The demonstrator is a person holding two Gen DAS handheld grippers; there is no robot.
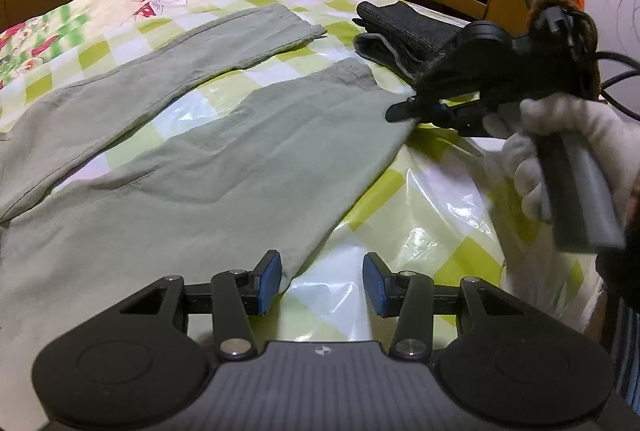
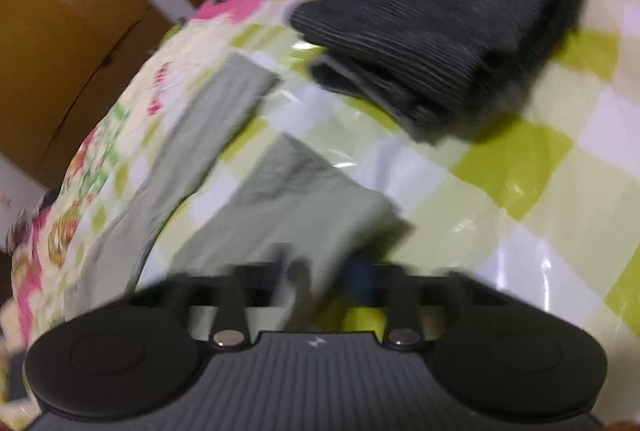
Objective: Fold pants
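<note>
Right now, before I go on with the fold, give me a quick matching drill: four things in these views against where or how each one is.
Things:
1. pants
2. dark clothes
3. left gripper
4. right gripper

States:
A. folded in a pile on the checked sheet, beyond the pant legs
B. open, one pad over the fabric edge, one over bare sheet
C. spread flat, legs apart in a V
D. at the hem of the near leg, in a white-gloved hand

Pairs: 1-C, 2-A, 3-B, 4-D
</note>
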